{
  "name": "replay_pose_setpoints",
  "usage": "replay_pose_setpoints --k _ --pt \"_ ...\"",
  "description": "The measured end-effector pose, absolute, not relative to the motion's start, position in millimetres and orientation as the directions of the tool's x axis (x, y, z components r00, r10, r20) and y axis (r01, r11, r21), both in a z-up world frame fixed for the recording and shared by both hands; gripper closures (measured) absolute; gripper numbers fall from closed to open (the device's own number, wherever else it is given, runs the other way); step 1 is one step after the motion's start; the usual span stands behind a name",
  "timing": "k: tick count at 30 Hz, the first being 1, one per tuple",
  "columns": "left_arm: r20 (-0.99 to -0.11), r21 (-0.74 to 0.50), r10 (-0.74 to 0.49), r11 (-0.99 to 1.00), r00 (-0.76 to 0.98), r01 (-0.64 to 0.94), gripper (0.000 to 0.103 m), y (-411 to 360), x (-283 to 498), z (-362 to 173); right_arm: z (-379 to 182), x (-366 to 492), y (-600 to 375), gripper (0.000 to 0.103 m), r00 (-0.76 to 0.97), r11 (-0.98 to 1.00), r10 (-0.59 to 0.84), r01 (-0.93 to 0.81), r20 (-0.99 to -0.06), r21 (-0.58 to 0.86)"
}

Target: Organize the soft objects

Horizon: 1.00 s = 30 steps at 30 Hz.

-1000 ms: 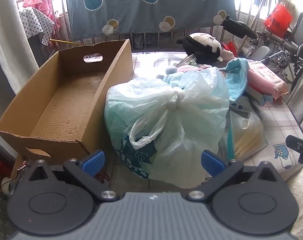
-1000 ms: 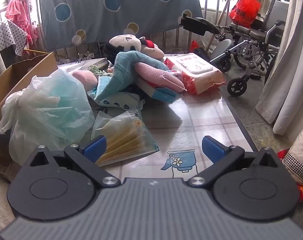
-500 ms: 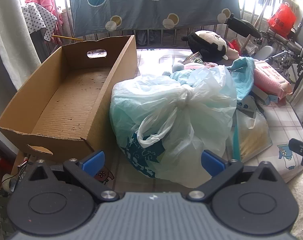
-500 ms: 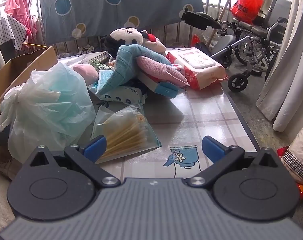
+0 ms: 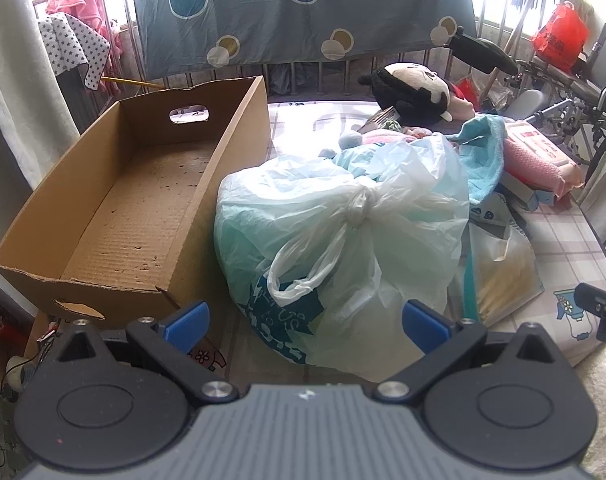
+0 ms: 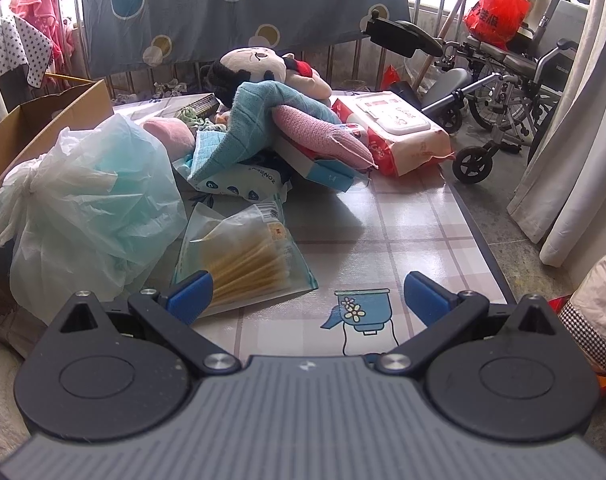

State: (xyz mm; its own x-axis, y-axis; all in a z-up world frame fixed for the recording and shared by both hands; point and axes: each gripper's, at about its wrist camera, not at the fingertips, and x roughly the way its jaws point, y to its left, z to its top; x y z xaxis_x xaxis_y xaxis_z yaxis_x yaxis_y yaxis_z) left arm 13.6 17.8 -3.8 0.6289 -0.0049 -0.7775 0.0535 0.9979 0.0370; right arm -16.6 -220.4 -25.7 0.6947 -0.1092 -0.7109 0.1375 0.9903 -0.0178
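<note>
Nearest of all, the left gripper stands wide open and empty, its blue fingertips framing the foot of a knotted plastic bag at twelve o'clock without touching it. The right gripper is spread just as wide, holding nothing, over the checked mat, with a clear packet of yellow sticks just beside its left finger at eleven o'clock.

By the look of things, the organizing has hardly begun. The cardboard box, at ten o'clock in the left view and touching the bag's side, is bare inside, while every soft thing lies outside it. My guess is that the bag is the first candidate, since the left gripper is lined up on it; its knot looks like the handiest hold.

Further off, at one o'clock in the left view and twelve in the right, the heap waits: a teal towel draped over a pink knitted cloth, a pale pink bundle, a wipes pack underneath, a larger pink-and-white pack beside them, and a black-and-white plush toy at the back.

Nothing blocks the box's open top, though the bag leans against its wall and will need lifting clear. Beyond, at two o'clock, a wheelchair stands off the mat, and a spotted sheet hangs over the railing.
</note>
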Motion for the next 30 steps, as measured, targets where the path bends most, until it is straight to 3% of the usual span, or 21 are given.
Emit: replay_pose_setpoints --k 30 --pt "-0.784 0.038 0.015 0.999 0.621 0.024 0.000 25.9 16.1 -6.7 -25.8 -14.7 -195.3 0.001 0.696 0.996 -0.045 -0.022 -0.716 -0.084"
